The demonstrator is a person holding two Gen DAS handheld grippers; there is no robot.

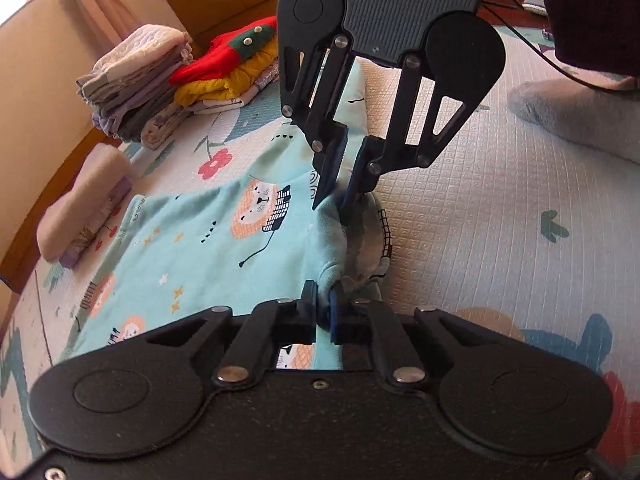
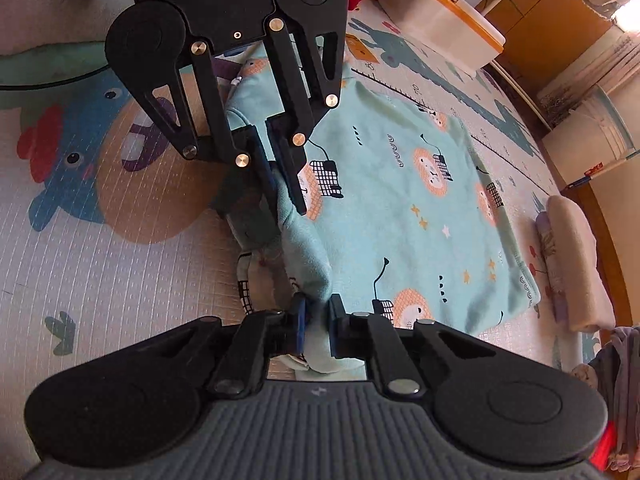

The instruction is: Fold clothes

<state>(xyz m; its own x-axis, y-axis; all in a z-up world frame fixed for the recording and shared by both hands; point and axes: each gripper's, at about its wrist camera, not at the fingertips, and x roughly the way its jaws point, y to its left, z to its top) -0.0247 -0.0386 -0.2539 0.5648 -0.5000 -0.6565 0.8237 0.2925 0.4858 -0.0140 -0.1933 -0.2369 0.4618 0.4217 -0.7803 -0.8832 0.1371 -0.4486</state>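
1. The left tongs [image 1: 323, 307] are pinched narrow on a bunched fold of the mint lion-print garment [image 1: 192, 248], cloth gripped between the blue pads.
2. The right tongs [image 2: 318, 307] are likewise clamped on the same raised ridge of fabric, facing the left tongs from the opposite end.
3. Between the two tongs the fold stands up off the play mat [image 1: 480, 220]; the rest of the garment lies flat on the mat to one side of them.
4. Beyond the garment's far edge, well apart from the tongs, lies a rolled cream bundle [image 1: 86, 216].
5. Farther off stand a stack of folded clothes [image 1: 136, 84] and, just beside it, a red-and-yellow knit pile [image 1: 224, 68].
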